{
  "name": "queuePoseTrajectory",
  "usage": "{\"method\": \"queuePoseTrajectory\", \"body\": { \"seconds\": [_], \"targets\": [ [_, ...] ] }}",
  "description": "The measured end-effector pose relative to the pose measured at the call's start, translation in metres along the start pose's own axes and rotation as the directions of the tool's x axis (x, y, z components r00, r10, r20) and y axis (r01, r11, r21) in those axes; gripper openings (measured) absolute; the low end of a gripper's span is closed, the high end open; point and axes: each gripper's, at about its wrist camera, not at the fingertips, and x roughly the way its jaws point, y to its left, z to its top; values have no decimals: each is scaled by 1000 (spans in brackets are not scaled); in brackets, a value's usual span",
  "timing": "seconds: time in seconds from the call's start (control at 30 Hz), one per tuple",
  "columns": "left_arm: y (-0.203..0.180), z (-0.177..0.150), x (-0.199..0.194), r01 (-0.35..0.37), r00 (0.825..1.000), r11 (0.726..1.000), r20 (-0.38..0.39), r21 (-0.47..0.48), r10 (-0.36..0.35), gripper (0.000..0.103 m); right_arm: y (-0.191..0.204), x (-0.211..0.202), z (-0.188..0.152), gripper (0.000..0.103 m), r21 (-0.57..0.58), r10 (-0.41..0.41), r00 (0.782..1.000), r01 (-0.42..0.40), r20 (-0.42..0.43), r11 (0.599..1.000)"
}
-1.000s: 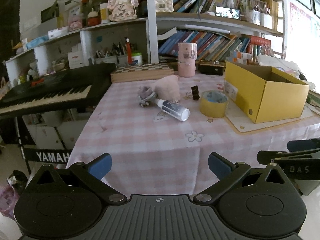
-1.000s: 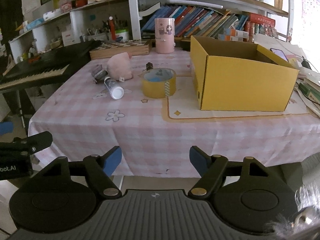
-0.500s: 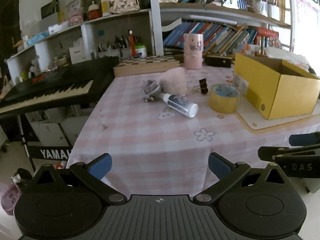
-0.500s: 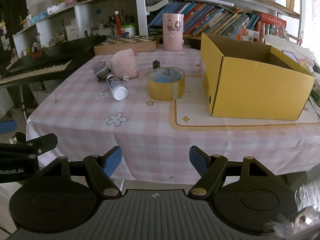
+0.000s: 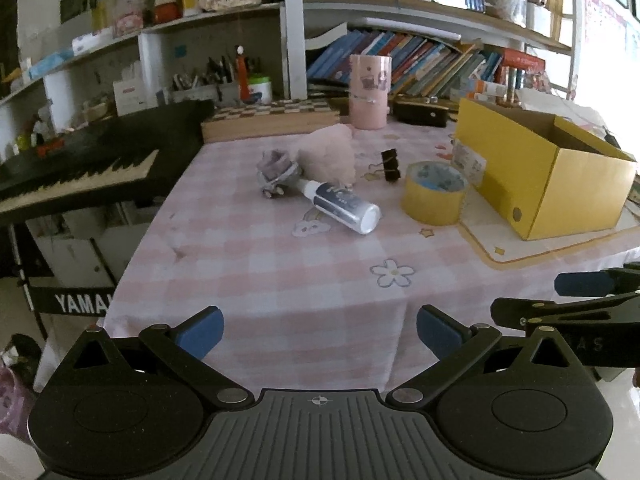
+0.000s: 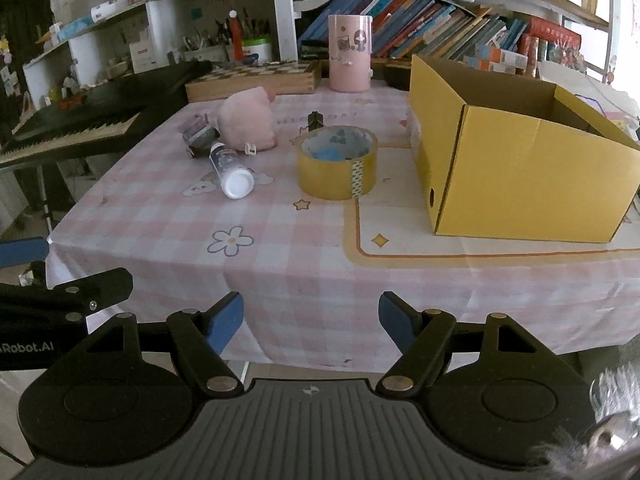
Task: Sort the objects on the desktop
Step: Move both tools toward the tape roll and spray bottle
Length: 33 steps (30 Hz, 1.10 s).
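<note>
Hovering off the near table edge with nothing held, the left gripper [image 5: 320,330] and right gripper [image 6: 311,316] both stand apart, so sorting looks unstarted: the tape roll [image 6: 337,162] beside the open yellow box [image 6: 520,168] seems the nearest pick.
</note>
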Motion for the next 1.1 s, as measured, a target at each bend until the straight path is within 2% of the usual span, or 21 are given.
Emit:
{"method": "queuePoseTrajectory", "body": {
  "seconds": [0.23, 0.47, 0.73, 1.1],
  "targets": [
    [6, 8, 13, 4, 999, 1000, -38, -15, -4, 103, 3, 10, 8, 74, -6, 0, 1000, 0, -13, 1000],
    [14, 16, 25, -32, 999, 999, -32, -36, 31, 103, 11, 25, 23, 74, -41, -9, 1000, 9, 3, 999],
    [16, 37, 46, -25, 1000, 999, -20, -42, 24, 103, 1, 45, 45, 75, -27, -43, 999, 44, 18, 999],
    [15, 62, 70, -31, 999, 999, -17, -36, 30, 103, -8, 79, 76, 84, 19, -60, 998, 59, 19, 998]
  ]
}}
